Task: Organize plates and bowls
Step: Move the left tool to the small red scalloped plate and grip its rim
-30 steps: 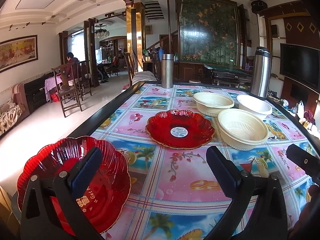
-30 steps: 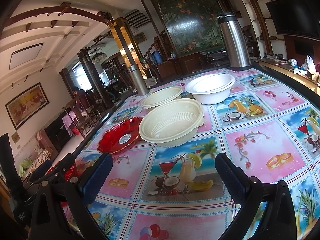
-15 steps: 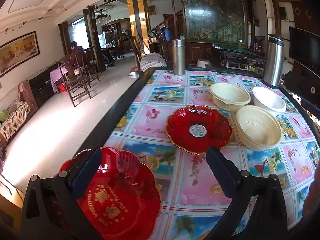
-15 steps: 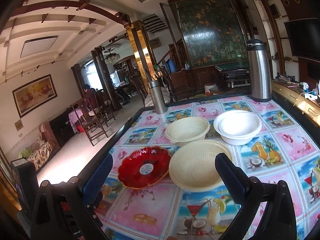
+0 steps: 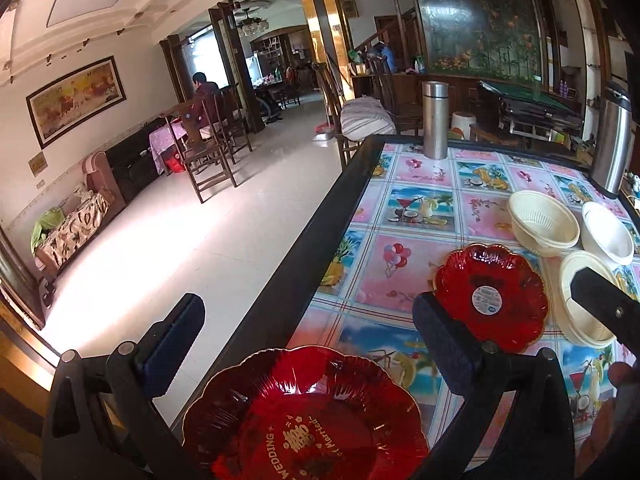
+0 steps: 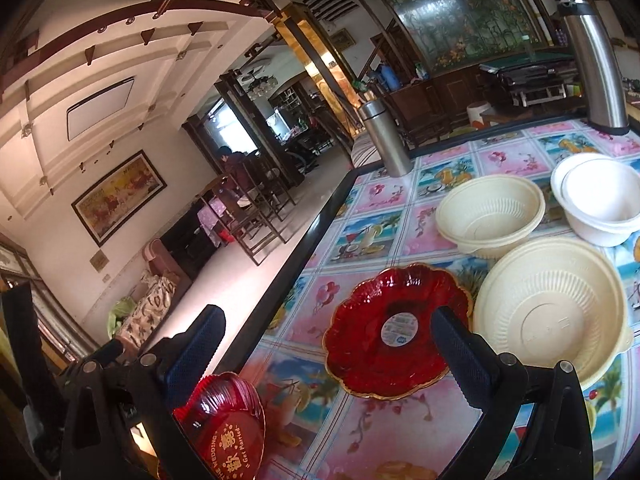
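left hand-held gripper (image 5: 308, 344): spread, over the red scalloped glass plate (image 5: 304, 420) at surface's (image 5: 416, 216) left edge | right hand-held gripper (image 6: 328, 344): spread, empty

Near plate (image 5: 304, 420), bottom centre of left view: red w/ gold rim & gold lettering. Far plate (image 6: 394, 330), centre of right view: red, gold rim, white round sticker. Two bowls (image 6: 490, 212) (image 6: 552, 312) at right: cream, ribbed. Upper-right bowl (image 6: 602, 198): white. Tablecloth (image 5: 416, 208): pink/blue squares w/ cocktails, balloons, flowers. Table edge (image 5: 320, 216): black. Gripper pads (image 5: 176, 344): dark blue.
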Action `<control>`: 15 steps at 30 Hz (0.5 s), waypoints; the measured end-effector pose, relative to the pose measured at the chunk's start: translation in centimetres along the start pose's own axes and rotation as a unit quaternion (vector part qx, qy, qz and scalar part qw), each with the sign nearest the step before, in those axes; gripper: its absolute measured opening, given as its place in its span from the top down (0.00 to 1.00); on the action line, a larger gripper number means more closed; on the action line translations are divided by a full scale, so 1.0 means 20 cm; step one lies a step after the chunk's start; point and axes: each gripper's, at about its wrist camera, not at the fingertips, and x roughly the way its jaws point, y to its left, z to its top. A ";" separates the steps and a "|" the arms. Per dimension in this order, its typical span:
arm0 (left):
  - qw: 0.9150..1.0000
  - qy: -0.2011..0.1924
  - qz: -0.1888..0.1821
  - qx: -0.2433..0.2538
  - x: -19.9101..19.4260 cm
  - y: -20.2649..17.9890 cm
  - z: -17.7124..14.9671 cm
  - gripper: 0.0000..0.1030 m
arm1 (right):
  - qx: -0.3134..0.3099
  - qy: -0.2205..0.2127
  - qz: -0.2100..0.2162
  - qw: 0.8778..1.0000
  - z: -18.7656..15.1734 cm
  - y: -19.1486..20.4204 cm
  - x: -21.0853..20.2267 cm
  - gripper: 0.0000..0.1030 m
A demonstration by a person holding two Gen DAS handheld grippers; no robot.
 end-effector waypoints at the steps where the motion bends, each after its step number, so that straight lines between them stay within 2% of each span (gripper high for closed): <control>1: 1.000 0.014 -0.001 0.004 0.04 -0.01 0.01 0.00 | 0.009 0.010 0.012 1.000 -0.02 -0.02 0.02 0.00; 7: 0.995 0.092 -0.015 0.022 0.23 -0.10 0.07 0.00 | 0.071 0.067 0.077 0.992 -0.05 -0.11 0.06 0.00; 9: 0.991 0.126 -0.035 0.018 0.30 -0.13 0.10 0.00 | 0.099 0.077 0.100 0.987 -0.05 -0.14 0.05 0.00; 11: 0.983 0.173 -0.060 0.015 0.40 -0.17 0.13 0.00 | 0.116 0.080 0.108 0.984 -0.05 -0.16 0.06 0.01; 15: 0.958 0.266 -0.110 0.010 0.59 -0.26 0.15 0.00 | 0.147 0.094 0.125 0.977 -0.08 -0.19 0.08 0.01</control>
